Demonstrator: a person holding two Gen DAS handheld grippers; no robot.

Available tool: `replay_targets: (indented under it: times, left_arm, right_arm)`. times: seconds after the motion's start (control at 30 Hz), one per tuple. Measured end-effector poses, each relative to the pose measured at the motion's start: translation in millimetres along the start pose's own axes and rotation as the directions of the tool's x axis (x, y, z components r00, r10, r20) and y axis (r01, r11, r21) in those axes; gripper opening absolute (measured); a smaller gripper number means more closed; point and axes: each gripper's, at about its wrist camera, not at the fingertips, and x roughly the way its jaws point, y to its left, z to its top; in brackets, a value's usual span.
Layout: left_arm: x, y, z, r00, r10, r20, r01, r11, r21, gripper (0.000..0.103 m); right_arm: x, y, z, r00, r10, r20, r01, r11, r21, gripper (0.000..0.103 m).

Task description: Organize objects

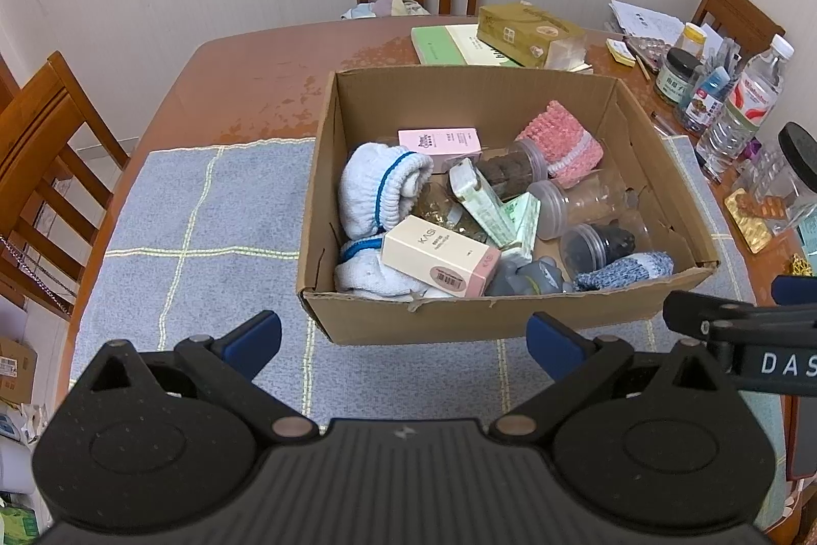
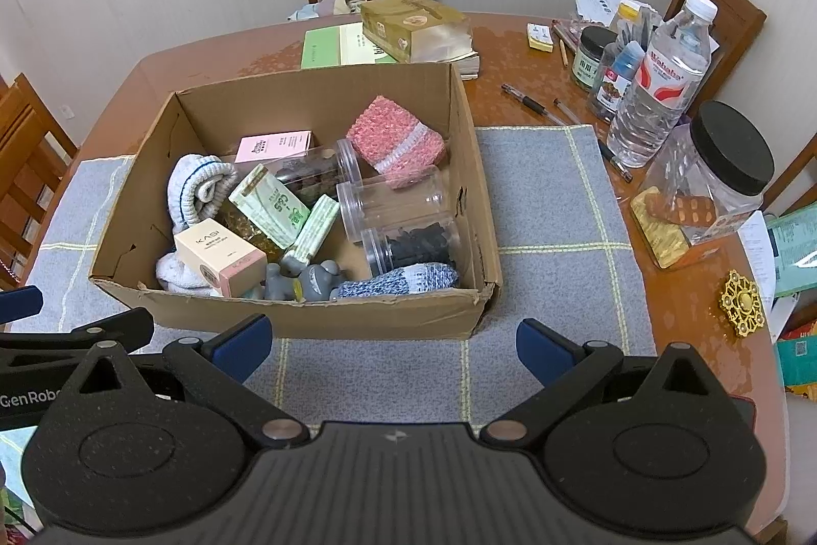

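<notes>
We are holding both grippers low over the grey checked mat [image 1: 204,213], side by side, each looking forward at the cardboard box [image 1: 408,315]. The left gripper [image 1: 403,343] is standing with its fingers wide apart and nothing between them; the right gripper [image 2: 393,343] is the same, apart and empty. That spread would suit reaching for bulky items, though neither gripper is touching anything now.

Just ahead of the fingertips the box is sitting on the mat, its near wall almost between the left fingers. Inside, things are lying mixed, not sorted:
- white sock [image 1: 378,192], rolled, ahead and toward the left finger
- KASI carton [image 1: 439,256] lying flat across the sock, nearest the fingers
- pink carton [image 1: 439,141] farther back
- green cartons [image 2: 275,208] leaning across the middle
- clear jars [image 2: 393,203] on their sides, toward the right finger
- pink knit cloth [image 2: 395,139] propped in the far corner
- blue knit sock [image 2: 403,279] and grey figures [image 2: 311,279] against the near wall

The jars are lying down, probably because they were dropped or tipped in rather than stood.

Judgement: this heap fits either items gathered into the box as the tidy end, or a box waiting to be unpacked onto the mat beside the fingers. We cannot tell which.

Beyond the right finger, a water bottle [image 2: 658,85] and a black-lidded jar [image 2: 715,167] are standing on the table [image 1: 255,75], off the mat.
</notes>
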Motion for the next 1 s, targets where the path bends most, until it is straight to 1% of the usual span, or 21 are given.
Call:
replay_targets:
  times: [1.0]
  left_arm:
    - [2.4, 2.0, 3.6, 1.0, 0.015, -0.004, -0.015, 1.0, 0.002, 0.102]
  right_arm:
    - [3.6, 4.0, 2.6, 1.0, -0.016, 0.0, 0.016, 1.0, -0.016, 0.103]
